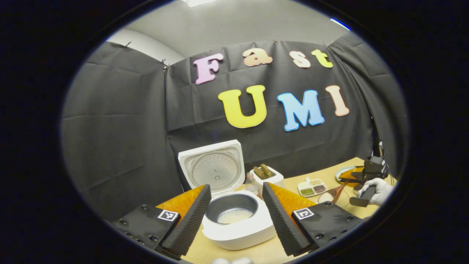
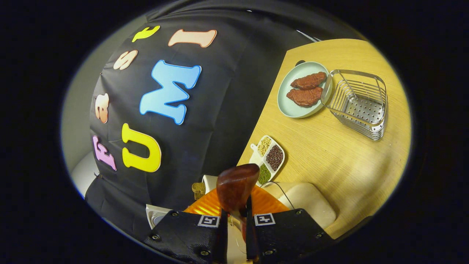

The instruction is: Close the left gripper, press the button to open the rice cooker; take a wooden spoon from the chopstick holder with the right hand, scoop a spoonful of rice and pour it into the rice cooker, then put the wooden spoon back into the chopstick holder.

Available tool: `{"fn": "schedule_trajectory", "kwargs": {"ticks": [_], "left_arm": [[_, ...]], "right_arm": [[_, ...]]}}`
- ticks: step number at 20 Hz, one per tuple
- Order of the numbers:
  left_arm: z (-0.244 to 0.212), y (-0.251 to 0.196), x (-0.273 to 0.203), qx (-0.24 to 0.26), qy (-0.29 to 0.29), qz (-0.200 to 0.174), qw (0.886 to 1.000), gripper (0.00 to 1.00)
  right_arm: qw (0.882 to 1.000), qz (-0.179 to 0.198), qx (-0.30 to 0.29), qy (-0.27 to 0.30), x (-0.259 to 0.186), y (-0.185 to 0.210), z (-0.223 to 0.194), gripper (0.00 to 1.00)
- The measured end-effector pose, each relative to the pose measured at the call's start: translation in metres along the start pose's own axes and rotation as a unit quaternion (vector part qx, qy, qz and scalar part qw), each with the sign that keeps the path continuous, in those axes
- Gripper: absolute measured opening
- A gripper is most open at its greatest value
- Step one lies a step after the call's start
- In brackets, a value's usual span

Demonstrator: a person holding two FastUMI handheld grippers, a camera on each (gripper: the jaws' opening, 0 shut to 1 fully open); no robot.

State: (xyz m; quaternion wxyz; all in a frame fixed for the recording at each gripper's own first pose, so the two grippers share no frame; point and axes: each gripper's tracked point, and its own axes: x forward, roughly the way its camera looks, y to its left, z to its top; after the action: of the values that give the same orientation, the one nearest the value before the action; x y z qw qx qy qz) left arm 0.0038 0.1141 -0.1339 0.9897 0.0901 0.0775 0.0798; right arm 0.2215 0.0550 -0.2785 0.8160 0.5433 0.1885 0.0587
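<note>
In the left gripper view the white rice cooker (image 1: 238,234) stands with its lid (image 1: 214,167) raised, and some white rice lies in the inner pot (image 1: 231,211). My left gripper (image 1: 236,220) is open, its fingers spread either side of the pot and holding nothing. Behind the cooker is the white chopstick holder (image 1: 269,178) with wooden utensils in it. At the far right a gloved hand holds my right gripper (image 1: 366,176), the wooden spoon (image 1: 335,192) dipping towards a pale rice bowl (image 1: 325,198). In the right gripper view my right gripper (image 2: 236,211) is shut on the wooden spoon (image 2: 236,187).
A divided dish of beans (image 2: 269,157) lies on the wooden table (image 2: 340,157). A pale plate with two meat pieces (image 2: 304,90) and a wire basket (image 2: 359,102) sit farther off. The pale rice bowl (image 2: 307,201) is just beside the spoon. Black cloth walls the back.
</note>
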Motion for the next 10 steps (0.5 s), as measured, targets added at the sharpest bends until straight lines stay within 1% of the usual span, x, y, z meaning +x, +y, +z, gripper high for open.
{"fn": "schedule_trajectory", "kwargs": {"ticks": [1,2,5,6,8,9,10], "left_arm": [[0.000,0.000,0.000,-0.001,0.001,0.000,1.000,0.98],[-0.002,0.001,0.000,-0.004,0.000,0.001,1.000,1.00],[-0.006,0.004,-0.001,-0.008,0.000,0.003,1.000,1.00],[-0.008,0.003,-0.002,-0.010,0.000,0.002,1.000,0.98],[-0.006,0.006,-0.006,-0.013,-0.004,0.002,1.000,0.98],[-0.006,0.007,-0.009,-0.014,-0.007,0.003,1.000,0.95],[-0.005,0.008,-0.011,-0.015,-0.010,0.001,1.000,0.95]], "right_arm": [[1.000,0.002,-0.001,0.000,-0.001,0.004,0.000,0.20],[1.000,0.000,-0.006,0.000,-0.002,0.006,0.000,0.20],[1.000,0.007,-0.011,-0.003,-0.005,0.024,0.001,0.20],[1.000,0.014,-0.005,-0.004,-0.005,0.034,0.003,0.20],[1.000,0.027,-0.004,-0.008,-0.007,0.057,0.004,0.20],[0.999,0.031,-0.006,-0.007,-0.006,0.068,0.003,0.20],[0.999,0.035,-0.007,-0.003,-0.005,0.080,-0.001,0.16]]}}
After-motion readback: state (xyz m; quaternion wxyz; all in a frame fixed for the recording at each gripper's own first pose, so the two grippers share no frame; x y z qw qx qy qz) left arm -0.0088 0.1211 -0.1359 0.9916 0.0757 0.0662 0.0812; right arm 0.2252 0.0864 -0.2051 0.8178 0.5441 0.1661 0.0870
